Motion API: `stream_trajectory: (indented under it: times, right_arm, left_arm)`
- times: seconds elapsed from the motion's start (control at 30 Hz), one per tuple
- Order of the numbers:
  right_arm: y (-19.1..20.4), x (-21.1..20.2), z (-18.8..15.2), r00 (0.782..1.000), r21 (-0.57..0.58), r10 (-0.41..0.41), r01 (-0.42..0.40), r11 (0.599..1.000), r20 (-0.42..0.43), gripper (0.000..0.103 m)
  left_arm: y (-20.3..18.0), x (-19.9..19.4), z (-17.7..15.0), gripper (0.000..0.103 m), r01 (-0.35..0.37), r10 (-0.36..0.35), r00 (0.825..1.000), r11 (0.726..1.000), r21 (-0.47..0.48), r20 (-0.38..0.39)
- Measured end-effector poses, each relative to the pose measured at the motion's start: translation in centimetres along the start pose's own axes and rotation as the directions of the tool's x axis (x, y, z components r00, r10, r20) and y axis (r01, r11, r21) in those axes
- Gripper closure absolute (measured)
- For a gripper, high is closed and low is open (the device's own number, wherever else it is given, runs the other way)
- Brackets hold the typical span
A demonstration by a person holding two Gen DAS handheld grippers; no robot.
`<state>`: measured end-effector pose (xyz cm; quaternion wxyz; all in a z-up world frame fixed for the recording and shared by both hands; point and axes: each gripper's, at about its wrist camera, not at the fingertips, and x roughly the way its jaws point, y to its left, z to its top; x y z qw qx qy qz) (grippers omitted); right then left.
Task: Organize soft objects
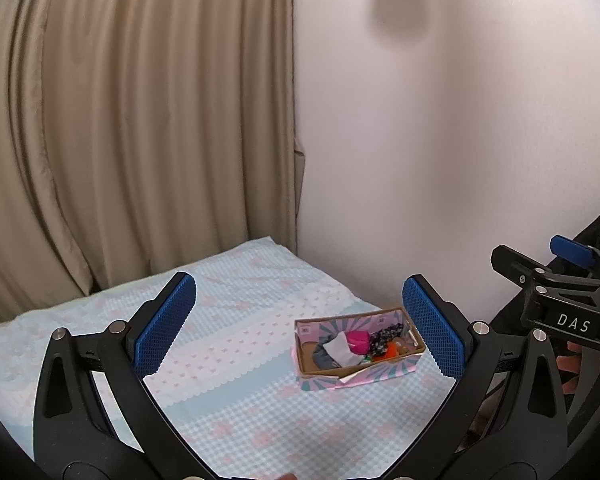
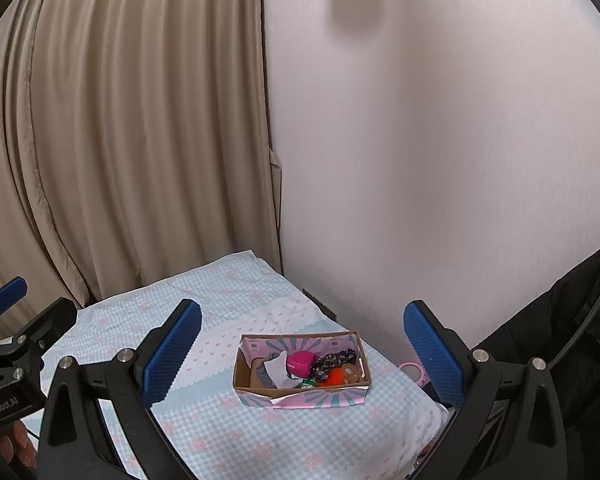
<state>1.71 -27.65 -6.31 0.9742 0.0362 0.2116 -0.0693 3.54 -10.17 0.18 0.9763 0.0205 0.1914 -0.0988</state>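
Left wrist view: left gripper [image 1: 300, 328], black frame w/ blue ribbed pads, jaws spread wide, nothing between them, well above the bed. Open cardboard box w/ pink-and-teal sunburst print [image 1: 384, 314] on the pale blue gingham bedcover w/ pink bows [image 1: 228, 364], near the white wall [image 1: 440, 140], to the right of centre between the pads. Inside: pink plush pouch [image 1: 358, 340], white crumpled cloth [image 1: 338, 350], dark floral scrunchie [image 1: 386, 336], orange fuzzy item [image 1: 390, 349], grey fabric at the near-left end. All soft items look boxed already; rest of bedcover bare in this view. Right gripper [image 1: 572, 258] at far right edge, same height approx; jaw state not readable here. Beige pleated curtain [image 1: 140, 140] behind bed.

Right wrist view: right gripper [image 2: 302, 344] jaws also spread, empty, box framed almost dead centre under them. Pink ring-shaped thing [image 2: 412, 372] beyond the bed's far edge by the wall, partly hidden by right pad; soft or not, can't tell.

Judgement: at start or end of a pass, nothing in hand. To do next step well: descend straight, keep jaws wide till past the box rim, pinch one item by its bulk (pouch easiest, sits on top), lift slowly so the scrunchie doesn't snag and trail. Box light, mattress soft, so steady the box wall w/ the other gripper if it tips.
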Motion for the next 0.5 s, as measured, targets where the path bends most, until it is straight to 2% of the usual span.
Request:
stream_trajectory:
  times: [0.2, 0.5]
  right_arm:
    - [0.3, 0.0, 0.1, 1.0, -0.002, 0.005, -0.005, 1.0, 0.018, 0.002]
    - [0.3, 0.7, 0.0, 0.999, 0.008, -0.007, 0.007, 1.0, 0.043, 0.002]
  left_arm:
    - [0.2, 0.1, 0.0, 0.0, 0.0, 0.0, 1.0, 1.0, -0.01, -0.001]
    - [0.3, 1.0, -0.5, 0.0, -0.042, 0.042, 0.999, 0.999, -0.005, 0.012]
